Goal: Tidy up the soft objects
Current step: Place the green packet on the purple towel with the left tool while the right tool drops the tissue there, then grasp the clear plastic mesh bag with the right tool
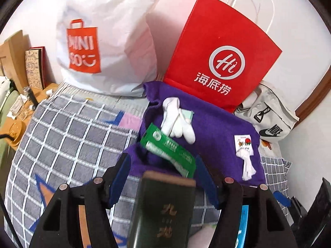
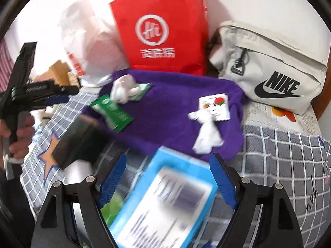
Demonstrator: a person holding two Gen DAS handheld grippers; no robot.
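A purple cloth [image 1: 217, 128] [image 2: 171, 111] lies spread on the bed. On it are a bundle of white socks [image 1: 178, 122] [image 2: 122, 88], a green packet [image 1: 169, 148] [image 2: 112, 112], and a small printed packet [image 1: 244, 144] [image 2: 215, 105] with a crumpled white cloth [image 2: 206, 134] beside it. My left gripper [image 1: 164, 177] is open above a dark green box [image 1: 161, 206] [image 2: 76, 140] that rests on the blanket, its pads clear of it. My right gripper [image 2: 167, 171] is open over a blurred blue box [image 2: 163, 196], with its blue pads standing at either side.
A red paper bag [image 1: 223, 57], a white Miniso bag [image 1: 103, 41] and a pale Nike bag [image 2: 269, 72] stand along the wall behind the cloth. A grey checked blanket [image 1: 72, 134] covers the bed. A wooden side table [image 1: 18, 111] with glasses is at far left. A hand [image 2: 20, 132] holds the left gripper.
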